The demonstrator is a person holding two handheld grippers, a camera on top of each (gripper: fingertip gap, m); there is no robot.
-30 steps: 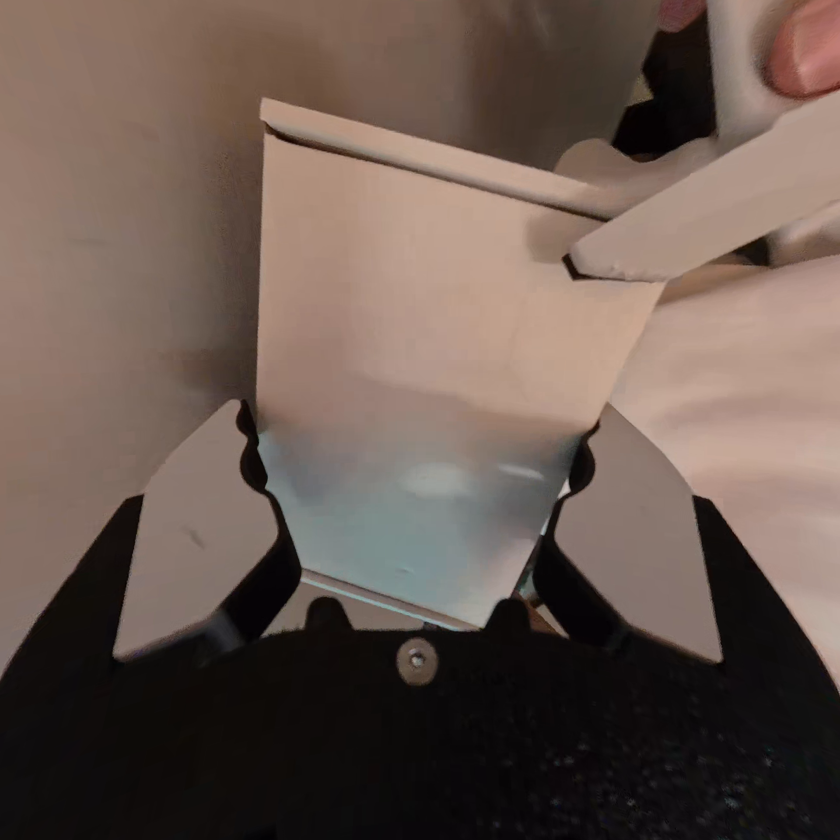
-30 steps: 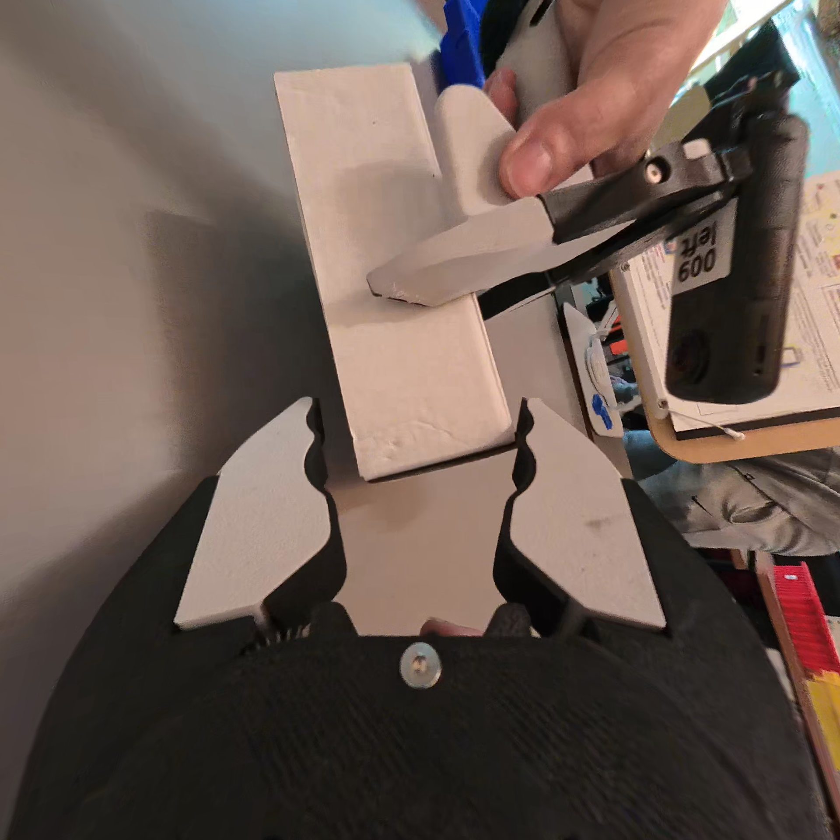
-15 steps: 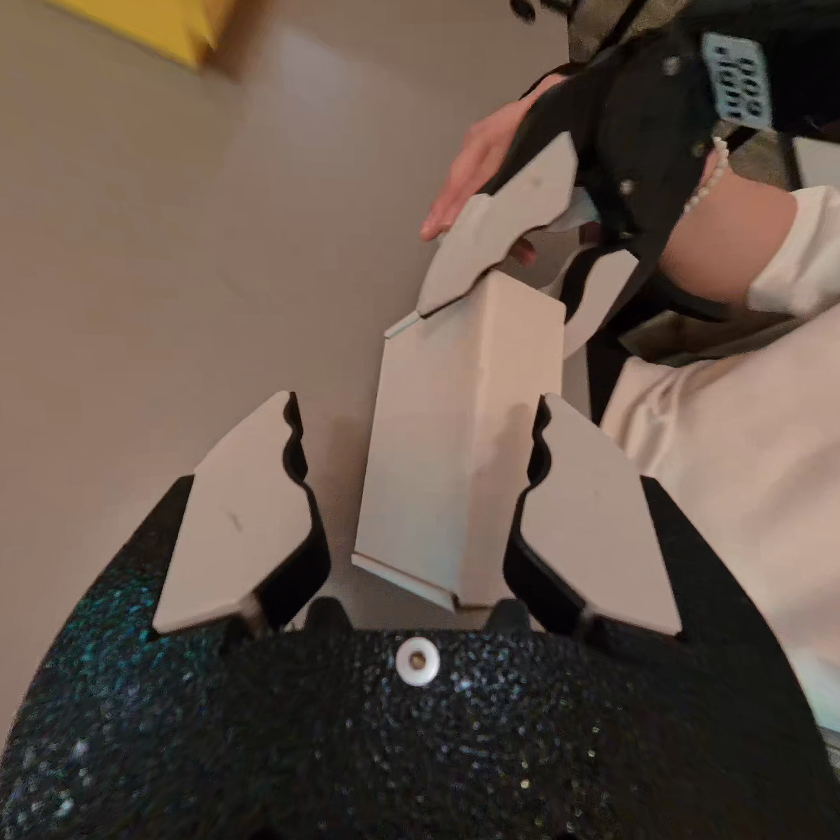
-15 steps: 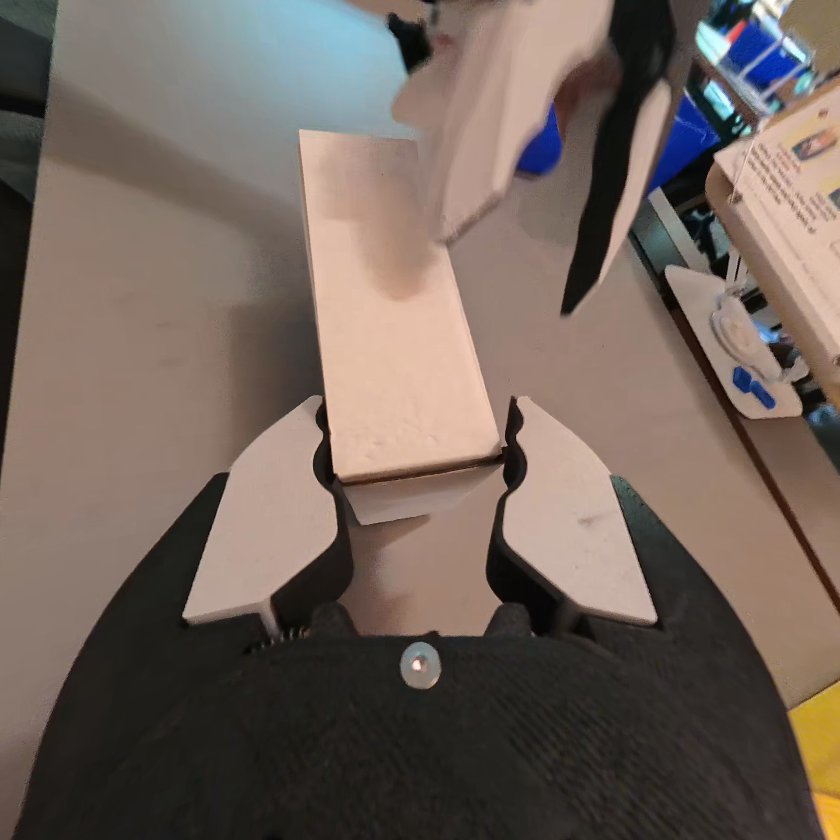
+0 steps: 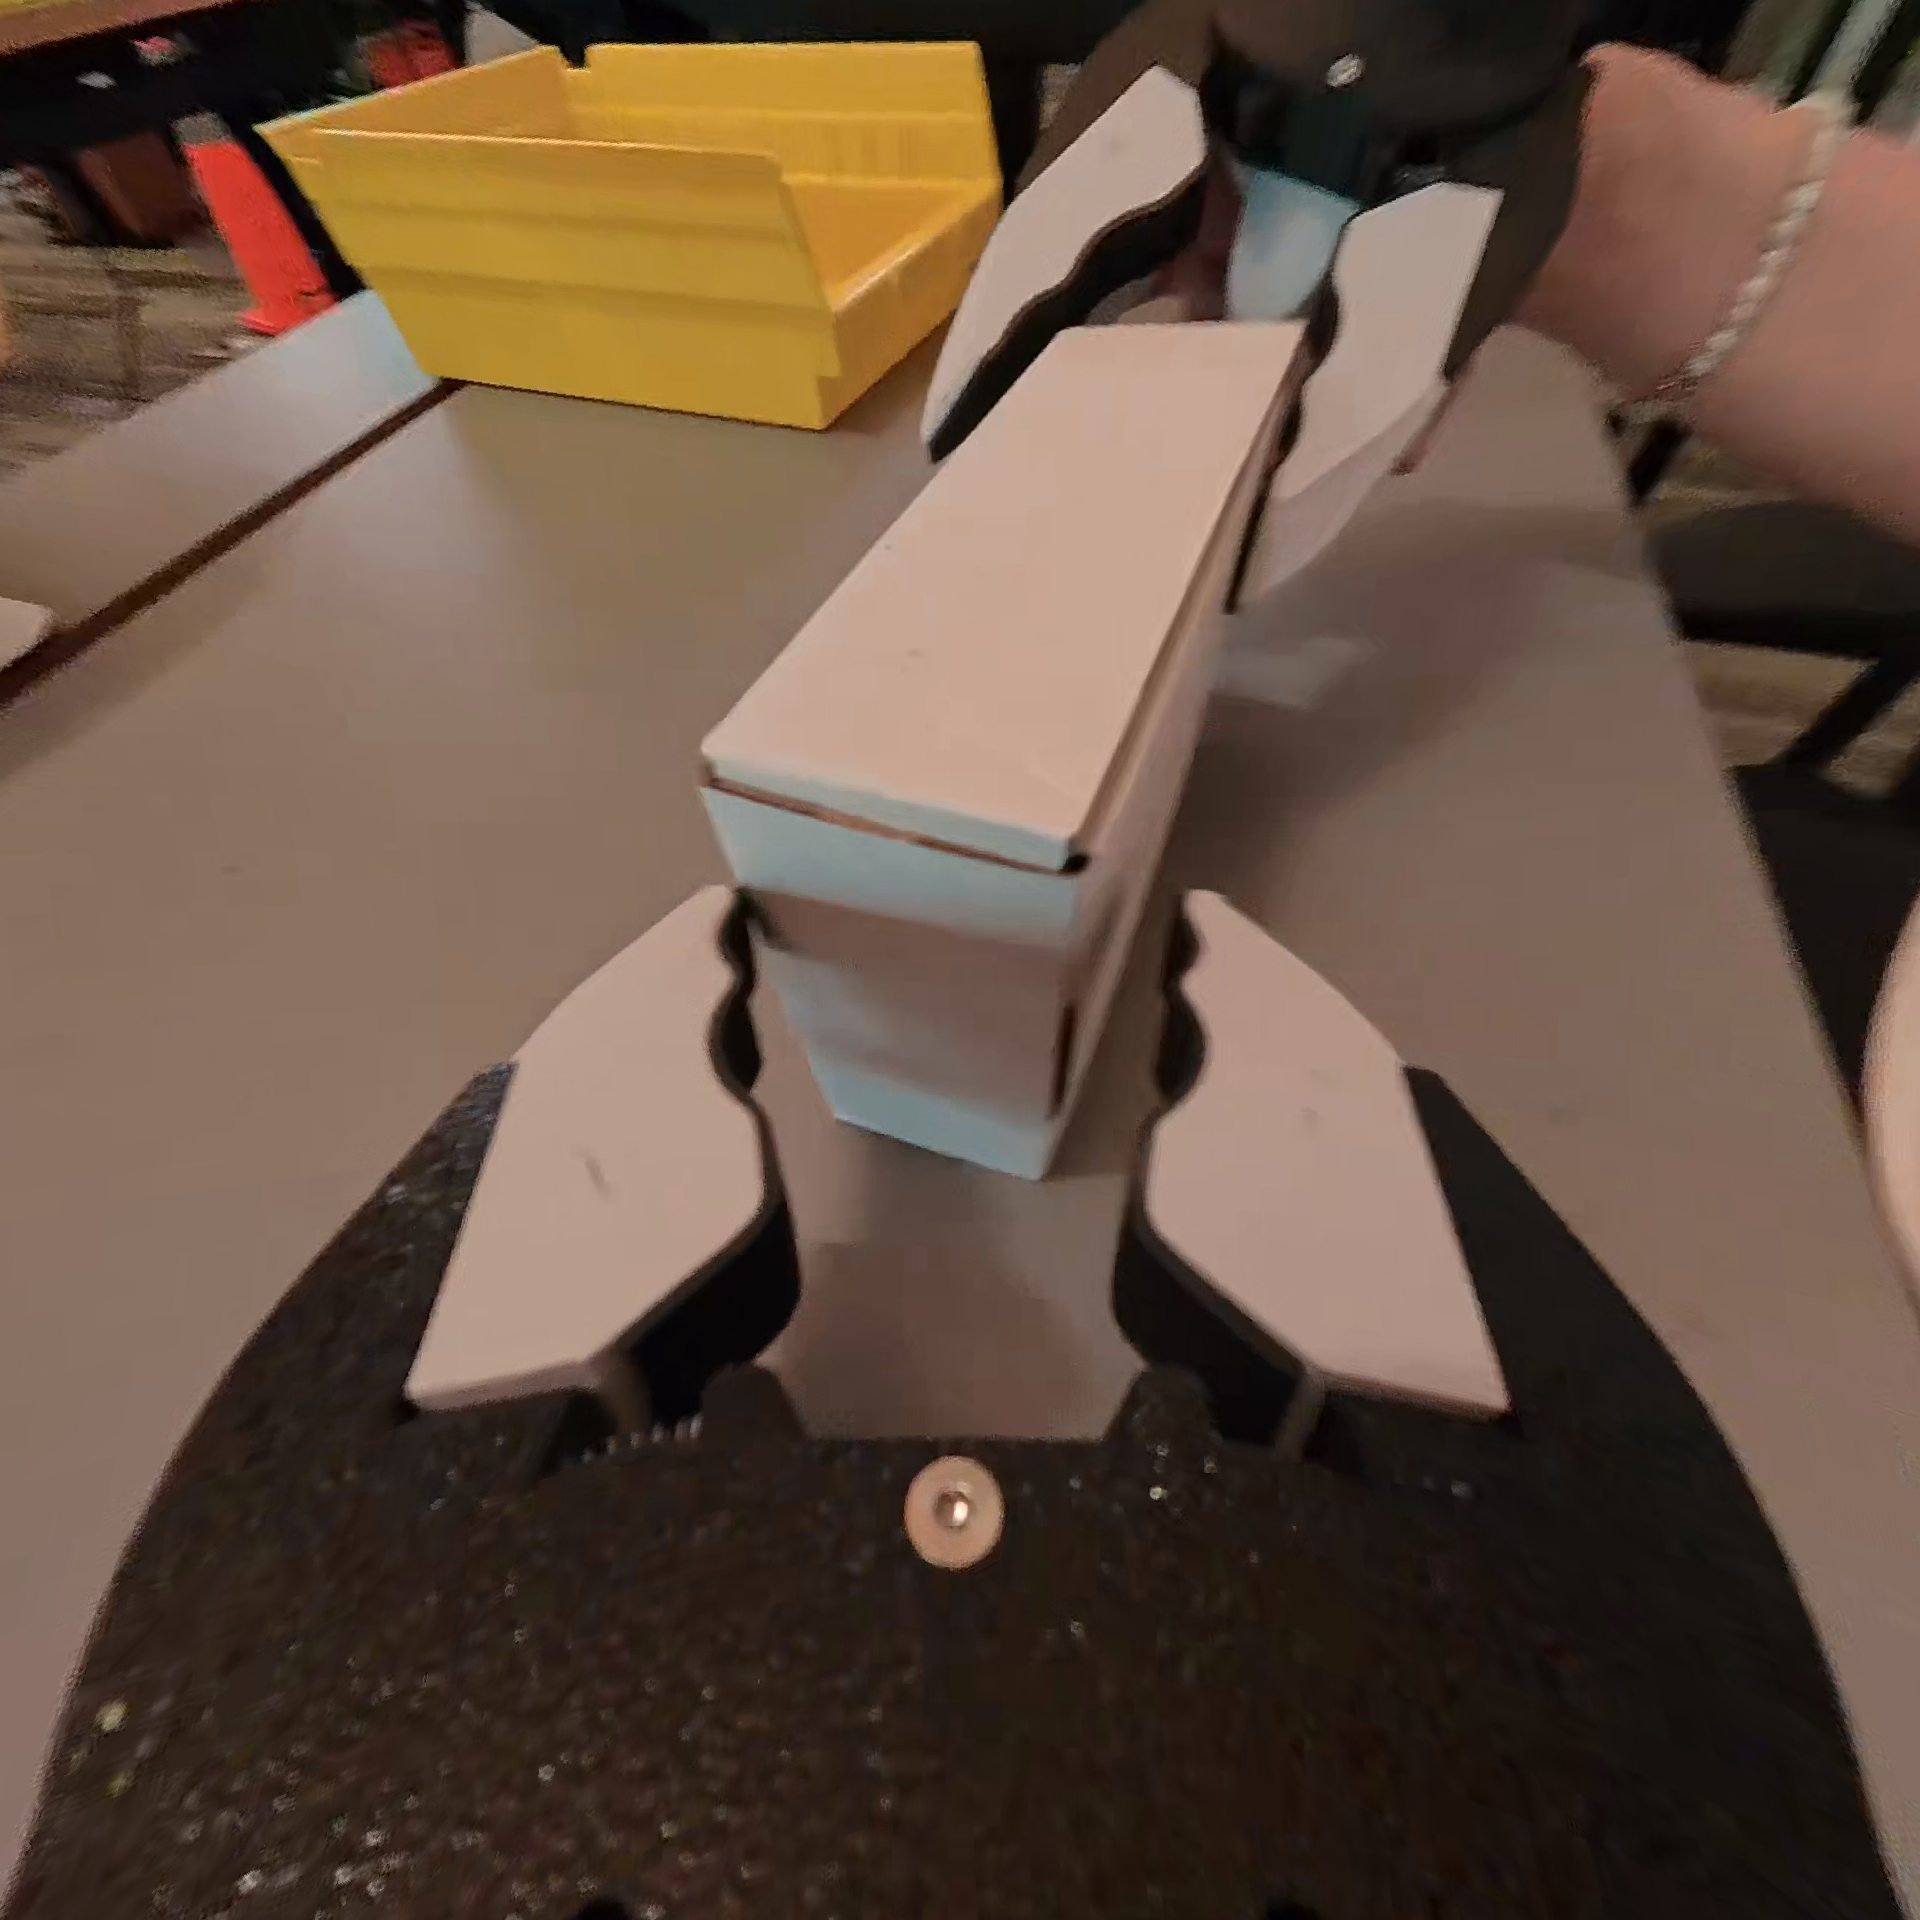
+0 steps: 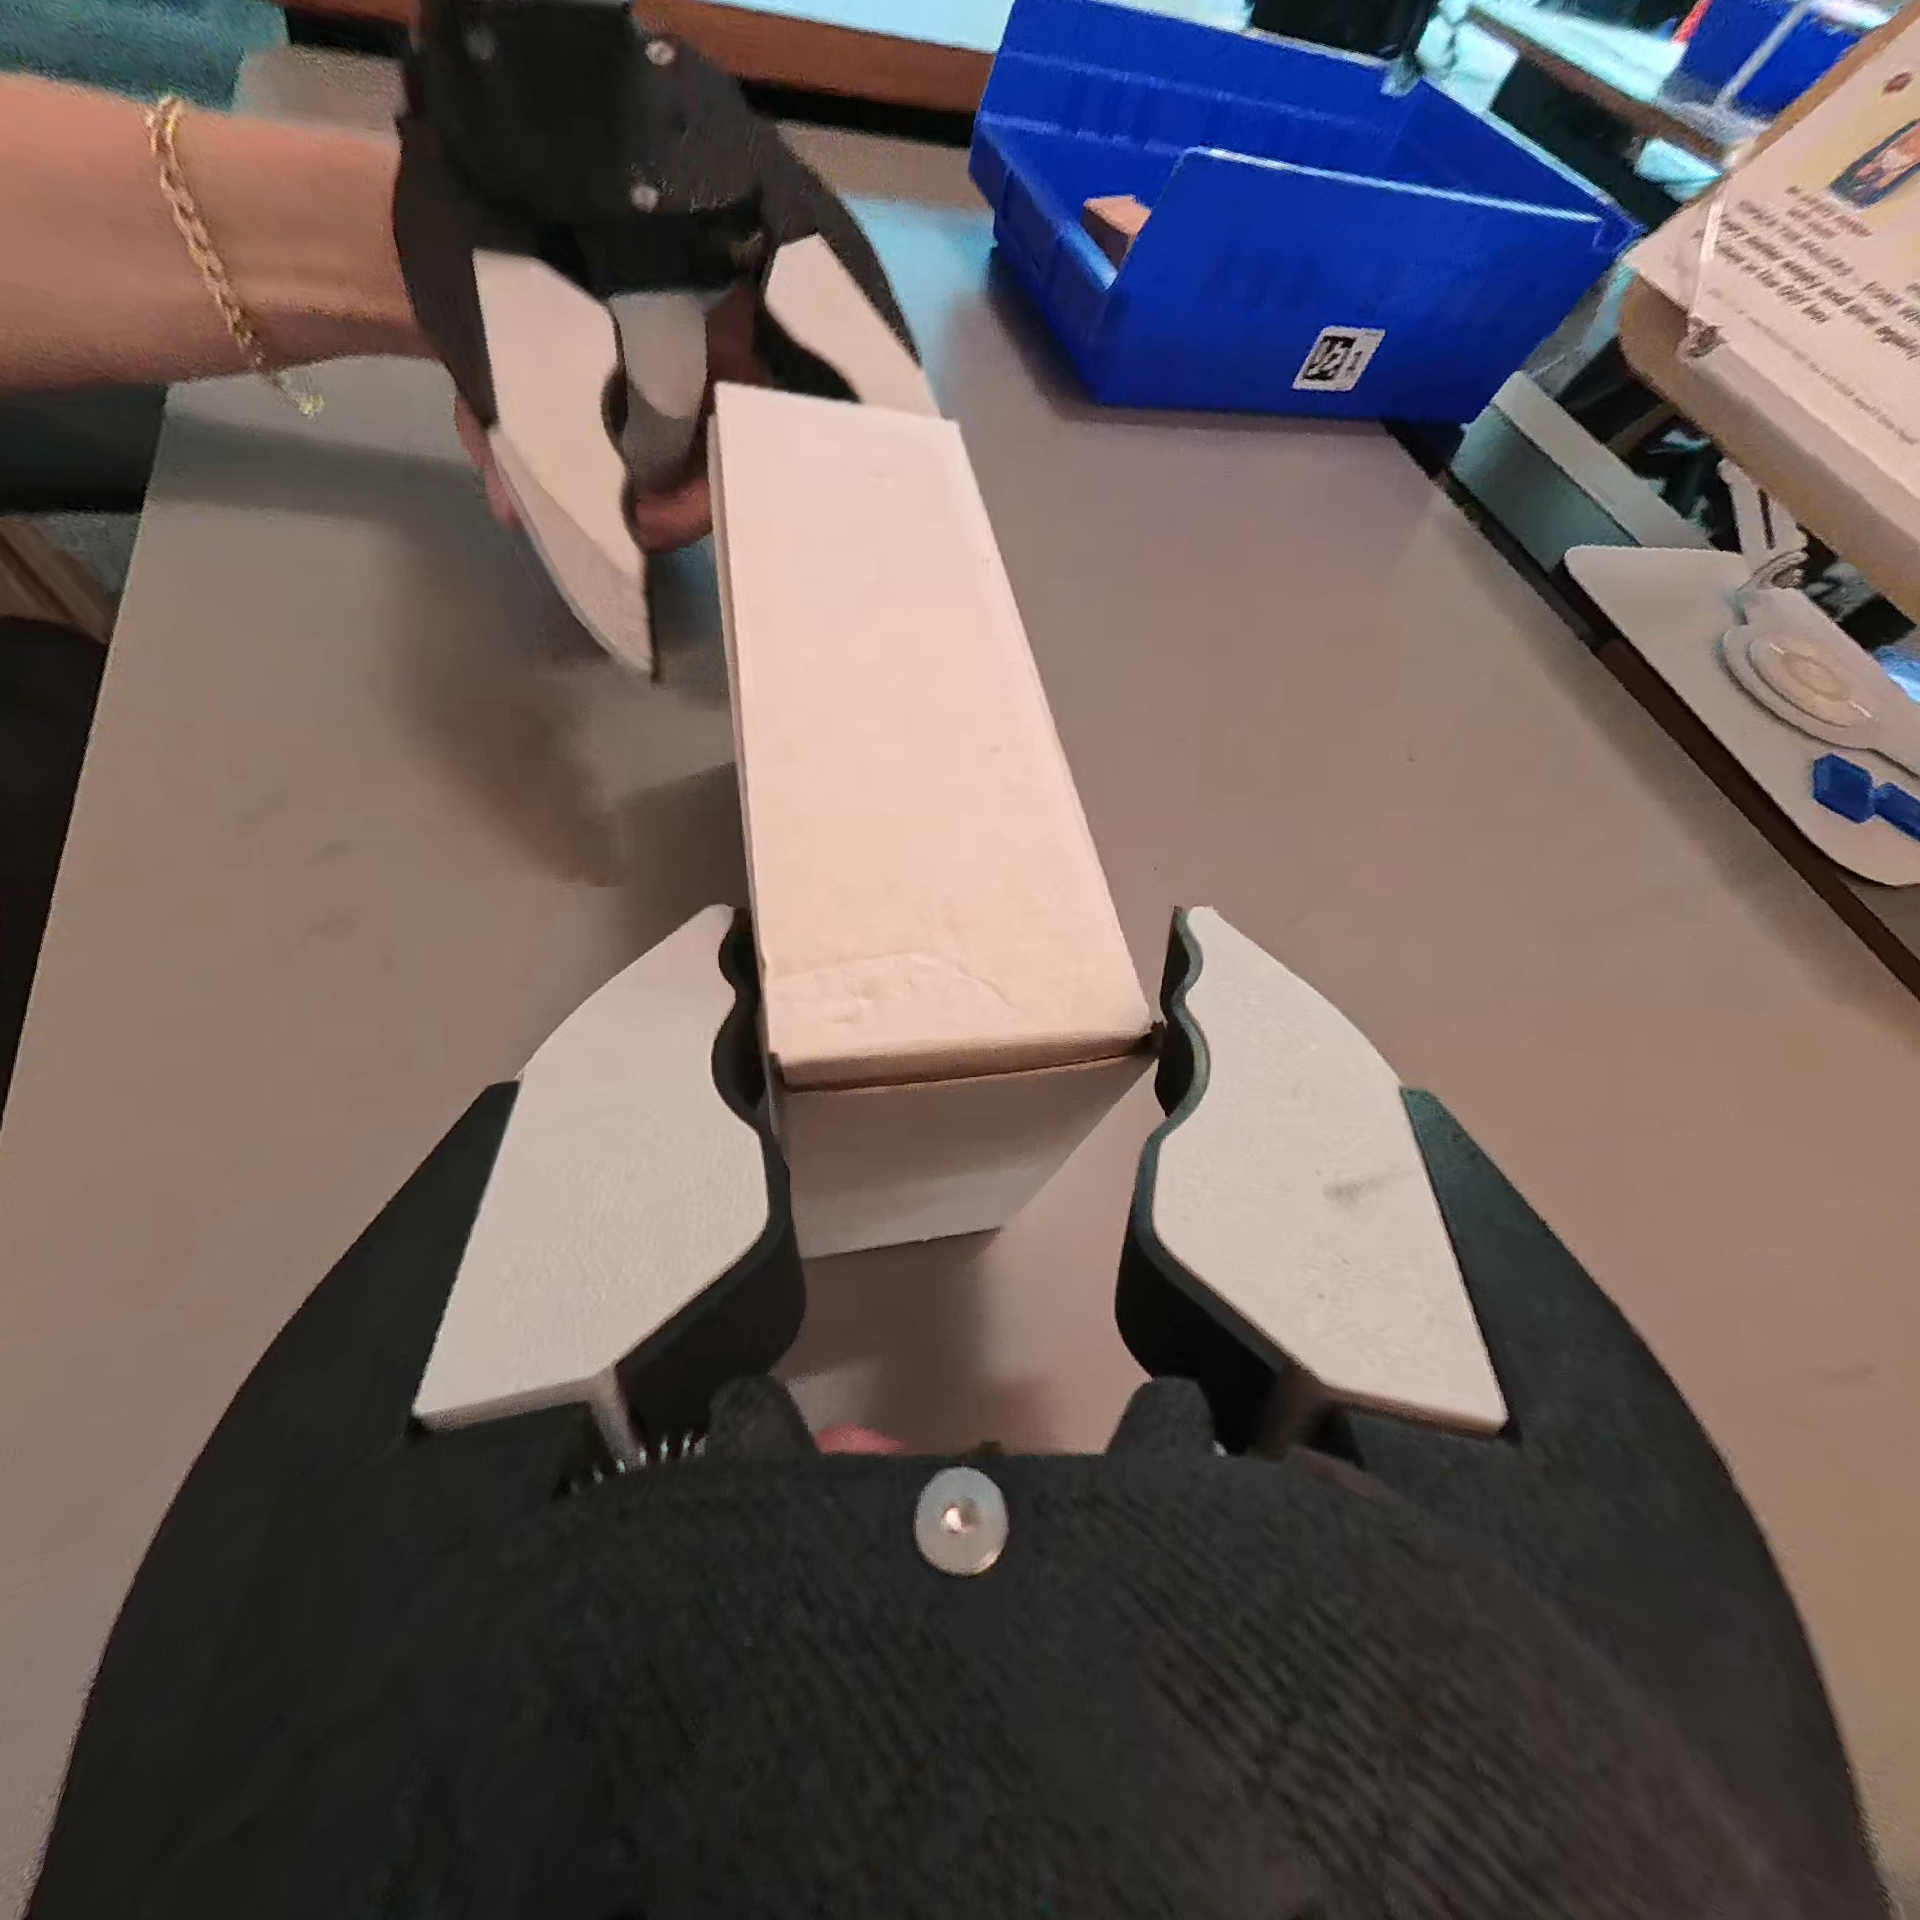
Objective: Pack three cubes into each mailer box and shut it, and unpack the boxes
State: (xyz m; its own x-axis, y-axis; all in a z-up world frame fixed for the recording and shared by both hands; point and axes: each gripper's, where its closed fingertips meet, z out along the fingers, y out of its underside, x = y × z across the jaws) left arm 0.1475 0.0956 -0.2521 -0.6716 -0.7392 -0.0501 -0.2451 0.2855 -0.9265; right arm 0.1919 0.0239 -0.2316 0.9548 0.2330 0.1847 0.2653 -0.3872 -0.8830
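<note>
A long white mailer box (image 5: 997, 623) lies shut on the grey table (image 5: 364, 831). My left gripper (image 5: 958, 904) is open and straddles the box's near end, its left finger against the box and a gap on the right. My right gripper (image 5: 1117, 499) is at the far end of the box. In the right wrist view my right gripper (image 6: 956, 914) is shut on the near end of the box (image 6: 894, 727), both fingers touching its sides. One of the left gripper's fingers (image 6: 551, 499) shows beside the far end. No cubes show on the table.
A yellow bin (image 5: 665, 239) stands at the back left of the table, with an orange cone (image 5: 260, 239) behind it. A blue bin (image 6: 1299, 260) with a brown block (image 6: 1117, 223) inside stands at the far right. A side table (image 6: 1662, 644) holds a white device. A hand with a bracelet (image 6: 208, 239) holds the left gripper.
The box, earlier tilted close to the cameras, now lies flat on the table. My left gripper has narrowed and moved from the box's top to its end, opposite the right gripper.
</note>
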